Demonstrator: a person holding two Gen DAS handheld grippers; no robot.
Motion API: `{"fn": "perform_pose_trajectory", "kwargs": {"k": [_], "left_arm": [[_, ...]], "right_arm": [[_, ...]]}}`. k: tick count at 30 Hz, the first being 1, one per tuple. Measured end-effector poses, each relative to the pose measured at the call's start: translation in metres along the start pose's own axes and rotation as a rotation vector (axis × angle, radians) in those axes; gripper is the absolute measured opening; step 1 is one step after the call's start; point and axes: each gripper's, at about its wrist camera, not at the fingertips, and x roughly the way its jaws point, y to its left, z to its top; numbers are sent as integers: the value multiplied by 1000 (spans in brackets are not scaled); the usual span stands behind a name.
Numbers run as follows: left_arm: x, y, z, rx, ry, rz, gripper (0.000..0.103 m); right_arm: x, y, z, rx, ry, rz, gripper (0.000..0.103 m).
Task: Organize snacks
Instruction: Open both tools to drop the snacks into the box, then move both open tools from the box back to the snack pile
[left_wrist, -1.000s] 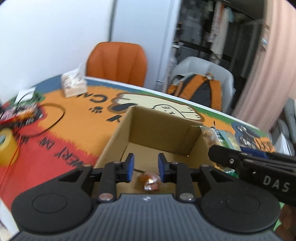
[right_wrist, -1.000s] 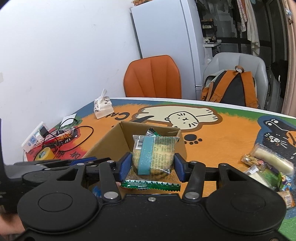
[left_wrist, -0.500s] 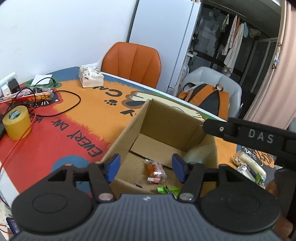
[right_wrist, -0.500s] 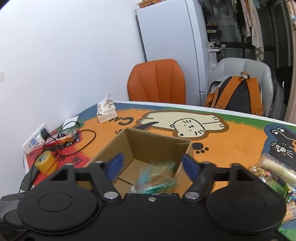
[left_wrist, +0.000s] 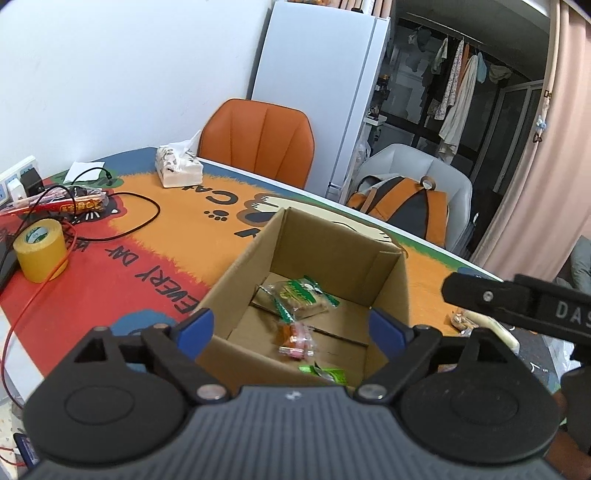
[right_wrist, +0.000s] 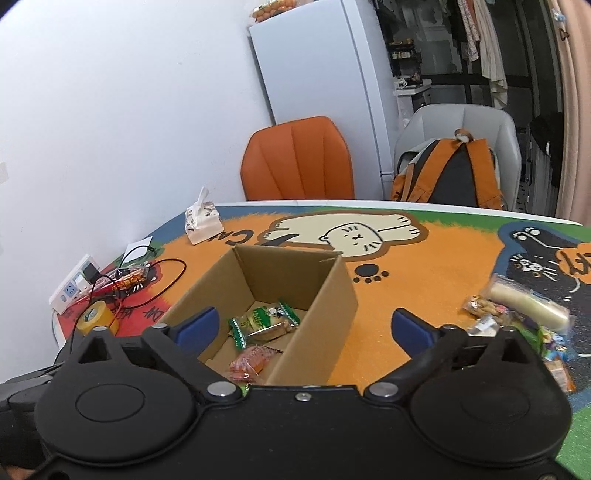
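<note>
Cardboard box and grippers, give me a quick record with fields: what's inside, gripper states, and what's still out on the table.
box: open cardboard box on the cat-print table mat
inside: green-edged biscuit packet, orange candy packet
left gripper: open, jaws just opened, nothing between them
right gripper: open, jaws just opened, nothing between them
still out: pile of snacks on the mat, to the right of the box

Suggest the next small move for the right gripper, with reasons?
Probably swing the right gripper toward the snack pile on the mat at its right and line up on one packet. Its jaws have just been opening and hold nothing; the biscuit pack and orange snack packet already lie in the cardboard box, while several snacks remain outside.
</note>
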Motion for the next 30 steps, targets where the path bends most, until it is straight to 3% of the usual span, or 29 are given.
{"fn": "perform_pose_trajectory", "kwargs": {"k": [5,30], "left_arm": [[-6,-8,-3,-4,6,-27,95],[-16,-64,-22,89,42,-142,96]], "right_arm": [[-14,-12,-4,10,-11,-11,103],[-65,-76,-31,98,-31,-116,103]]}}
